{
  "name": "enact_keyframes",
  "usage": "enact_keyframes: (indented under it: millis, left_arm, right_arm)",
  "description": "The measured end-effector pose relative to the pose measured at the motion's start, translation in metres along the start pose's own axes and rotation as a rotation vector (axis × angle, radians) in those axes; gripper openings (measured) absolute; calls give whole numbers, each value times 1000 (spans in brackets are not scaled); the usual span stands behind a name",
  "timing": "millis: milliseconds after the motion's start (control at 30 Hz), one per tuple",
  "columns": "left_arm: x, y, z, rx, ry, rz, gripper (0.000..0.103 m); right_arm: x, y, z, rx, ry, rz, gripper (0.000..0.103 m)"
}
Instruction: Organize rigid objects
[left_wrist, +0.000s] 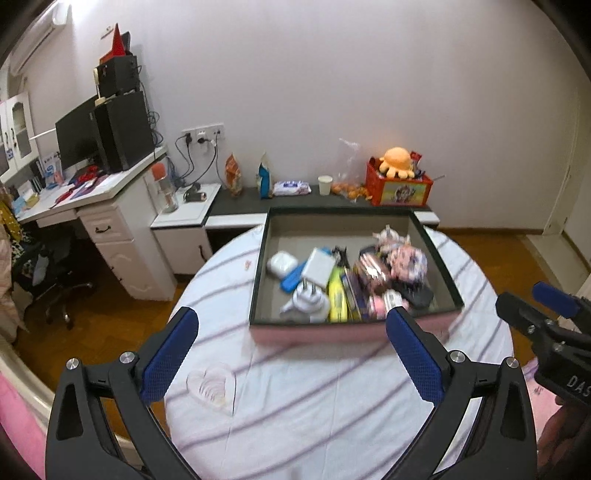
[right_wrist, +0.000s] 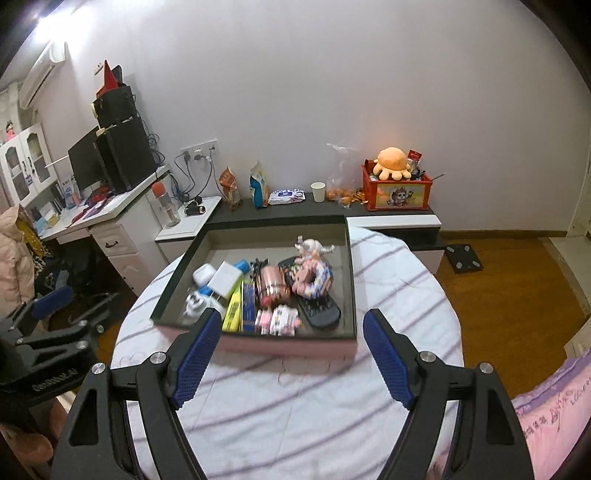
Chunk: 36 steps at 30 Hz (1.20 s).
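A pink box with a dark rim (left_wrist: 258, 273) (right_wrist: 349, 266) sits on a round table under a white striped cloth (left_wrist: 332, 387) (right_wrist: 295, 406). It holds several items: a white earbud case (left_wrist: 281, 263) (right_wrist: 203, 275), a white charger (left_wrist: 317, 266) (right_wrist: 226, 278), a white plug (left_wrist: 308, 301), a yellow tube (left_wrist: 337, 295) (right_wrist: 233, 306), a copper cylinder (right_wrist: 272, 286), a black remote (right_wrist: 319, 308) and a small figurine (right_wrist: 309, 248). My left gripper (left_wrist: 291, 332) is open and empty, above the cloth just before the box. My right gripper (right_wrist: 291, 332) is open and empty at the box's near wall.
A low dark shelf (left_wrist: 295, 203) behind the table carries snack bags, a paper cup (left_wrist: 325, 184) and a red crate with an orange plush (left_wrist: 399, 184). A white desk with monitor and speakers (left_wrist: 92, 177) stands left. Wooden floor (right_wrist: 498, 295) surrounds the table. A pink quilt (right_wrist: 554, 398) lies at right.
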<state>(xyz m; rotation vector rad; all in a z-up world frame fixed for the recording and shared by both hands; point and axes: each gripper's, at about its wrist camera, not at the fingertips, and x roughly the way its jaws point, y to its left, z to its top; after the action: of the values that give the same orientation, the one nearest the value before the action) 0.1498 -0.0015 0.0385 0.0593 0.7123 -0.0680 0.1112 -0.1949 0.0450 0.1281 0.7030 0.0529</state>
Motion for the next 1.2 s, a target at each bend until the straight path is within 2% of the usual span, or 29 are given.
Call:
enact_keyframes:
  millis: [333, 433, 600, 833, 1200]
  left_arm:
    - [-43, 1, -62, -55, 5, 3, 103]
    - [-50, -1, -80, -63, 37, -13, 103]
    - [-72, -9, -98, -44, 11, -8, 103]
    - [-110, -17, -102, -23, -66, -9, 103]
    - [-119, -12, -97, -41, -99, -10, 103]
  right_arm:
    - [-54, 1, -60, 24, -54, -47, 81]
    - [-60, 5, -74, 7, -40, -45, 81]
    - [-71, 11, -93, -12, -35, -32, 81]
    - [-100, 15, -100, -23, -81, -38, 81]
    - [-111, 22, -94, -29, -126, -41, 81]
